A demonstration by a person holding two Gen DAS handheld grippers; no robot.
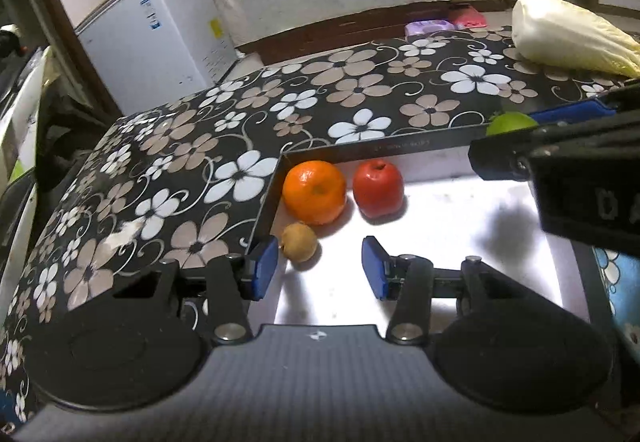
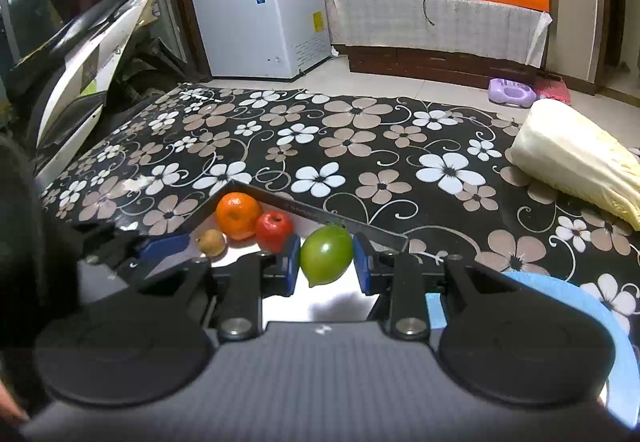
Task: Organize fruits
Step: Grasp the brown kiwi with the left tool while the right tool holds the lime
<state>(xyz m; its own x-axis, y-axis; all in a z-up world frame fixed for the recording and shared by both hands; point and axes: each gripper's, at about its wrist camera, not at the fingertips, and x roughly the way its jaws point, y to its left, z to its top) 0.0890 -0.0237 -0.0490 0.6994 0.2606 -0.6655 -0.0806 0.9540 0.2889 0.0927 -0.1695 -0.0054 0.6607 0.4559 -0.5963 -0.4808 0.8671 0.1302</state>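
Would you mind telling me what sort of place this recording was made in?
Most likely a home living room: a white chest freezer, a cloth-covered TV cabinet, and a floral-covered table with a Chinese cabbage.

From each wrist, the scene is viewed steeply downward at close range over the tray (image 1: 400, 150); the orange (image 1: 314, 192), the red fruit (image 2: 274, 229) and the cabbage (image 2: 576, 166) are shared

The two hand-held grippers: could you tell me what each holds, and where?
The right hand-held gripper clamps the green fruit across its two sides. The left hand-held gripper holds nothing.
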